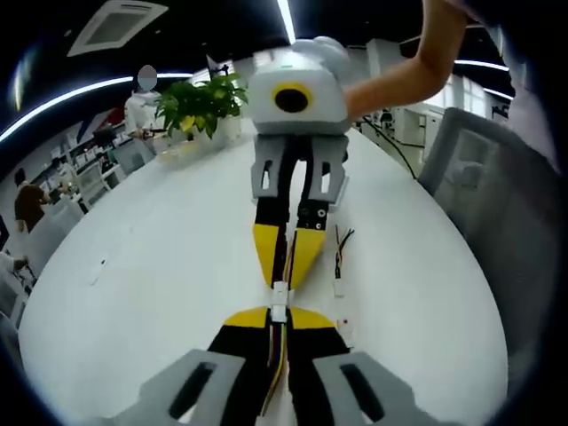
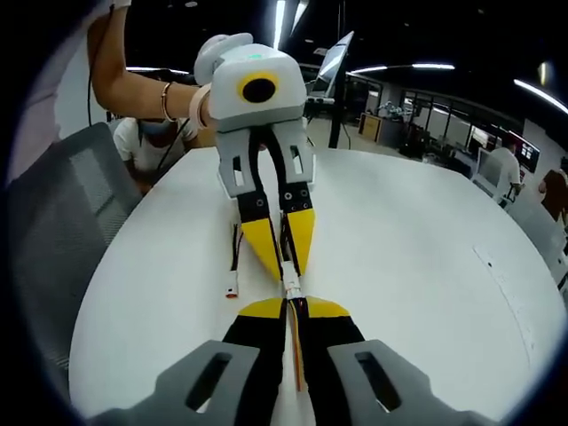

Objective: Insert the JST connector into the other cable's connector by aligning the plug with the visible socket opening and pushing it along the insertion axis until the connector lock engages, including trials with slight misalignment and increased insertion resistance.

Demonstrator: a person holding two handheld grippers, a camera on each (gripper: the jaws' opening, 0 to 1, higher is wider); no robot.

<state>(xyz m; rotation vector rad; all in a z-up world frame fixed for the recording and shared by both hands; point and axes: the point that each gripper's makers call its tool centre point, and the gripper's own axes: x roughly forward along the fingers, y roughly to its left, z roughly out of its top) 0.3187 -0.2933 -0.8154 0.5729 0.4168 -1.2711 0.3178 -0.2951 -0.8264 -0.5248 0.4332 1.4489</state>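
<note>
right tongs (image 2: 294,311) closed on a cable, yellow tips together at the bottom of the right gripper view; left tongs (image 2: 286,257) enter from the top, tips pinched on the other cable. the white connector pair (image 2: 291,286) sits between the two sets of tips, over the white desk (image 2: 426,266). a spare wired connector (image 2: 233,266) lies on the desk just beside the left tongs.

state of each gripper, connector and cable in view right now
left gripper: shut on its wired cable
right gripper: shut on its cable
white JST connectors: meeting end to end between the gripper tips; lock not discernible
spare multicoloured wire cable: lying loose on the white table
</note>
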